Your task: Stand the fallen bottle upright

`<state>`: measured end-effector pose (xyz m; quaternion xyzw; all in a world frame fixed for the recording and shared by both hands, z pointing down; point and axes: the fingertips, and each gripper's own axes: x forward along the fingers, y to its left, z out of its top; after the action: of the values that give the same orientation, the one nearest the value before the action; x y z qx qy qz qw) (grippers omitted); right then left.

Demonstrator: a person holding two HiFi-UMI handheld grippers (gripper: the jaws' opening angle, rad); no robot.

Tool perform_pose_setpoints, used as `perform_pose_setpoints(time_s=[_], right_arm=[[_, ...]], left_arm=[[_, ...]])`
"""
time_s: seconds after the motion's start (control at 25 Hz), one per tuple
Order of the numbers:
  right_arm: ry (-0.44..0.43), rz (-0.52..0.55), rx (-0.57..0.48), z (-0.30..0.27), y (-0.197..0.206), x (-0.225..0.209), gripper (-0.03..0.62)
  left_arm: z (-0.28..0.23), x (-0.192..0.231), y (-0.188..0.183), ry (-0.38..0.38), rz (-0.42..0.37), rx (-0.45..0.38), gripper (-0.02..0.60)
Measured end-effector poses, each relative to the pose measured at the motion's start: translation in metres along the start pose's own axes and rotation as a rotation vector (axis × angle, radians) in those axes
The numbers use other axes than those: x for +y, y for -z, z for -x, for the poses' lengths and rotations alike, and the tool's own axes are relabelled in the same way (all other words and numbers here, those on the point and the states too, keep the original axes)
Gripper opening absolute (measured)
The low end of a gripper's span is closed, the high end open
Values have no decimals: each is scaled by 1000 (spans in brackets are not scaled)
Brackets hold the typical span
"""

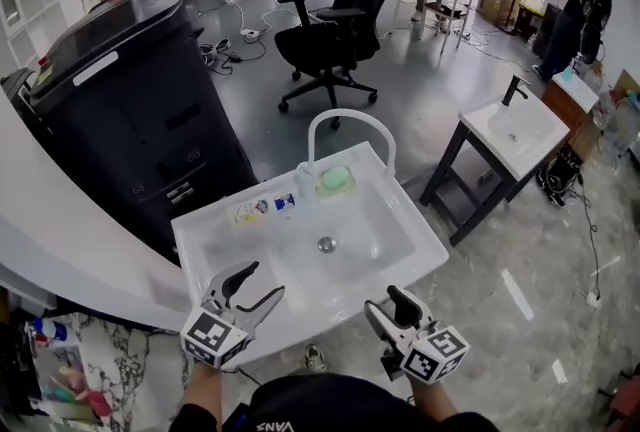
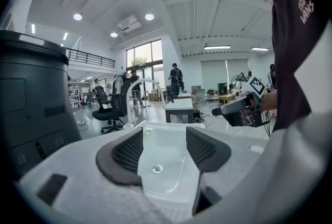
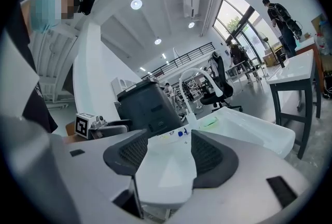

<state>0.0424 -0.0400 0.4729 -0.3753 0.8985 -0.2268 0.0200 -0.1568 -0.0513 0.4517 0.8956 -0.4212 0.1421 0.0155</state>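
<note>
A small clear bottle (image 1: 262,208) with a blue cap lies on its side on the back left rim of the white sink (image 1: 420,250); in the right gripper view the bottle (image 3: 176,135) shows far off between the jaws. My left gripper (image 1: 262,282) hovers open over the sink's front left corner, facing the basin and its drain (image 2: 157,169), nothing between its pads. My right gripper (image 1: 384,300) hangs open and empty at the front right edge. In each gripper view the jaws, left gripper (image 2: 164,132) and right gripper (image 3: 169,137), stand apart.
A white arched faucet (image 1: 350,125) and a green soap (image 1: 335,180) sit at the sink's back. A big black copier (image 1: 130,100) stands left, a black office chair (image 1: 330,30) behind, a second sink stand (image 1: 510,135) right. People stand far back.
</note>
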Motion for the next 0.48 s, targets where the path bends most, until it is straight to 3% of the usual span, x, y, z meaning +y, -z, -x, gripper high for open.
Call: perform_pose_setpoints(time_s=[0.2, 0.48], right_arm=[[25, 7, -1, -36, -5, -1, 249], [36, -2, 42, -63, 0, -5, 249]], left_arm=[[-9, 46, -4, 12, -41, 15, 255], [-37, 88, 0, 60, -197, 111, 255]])
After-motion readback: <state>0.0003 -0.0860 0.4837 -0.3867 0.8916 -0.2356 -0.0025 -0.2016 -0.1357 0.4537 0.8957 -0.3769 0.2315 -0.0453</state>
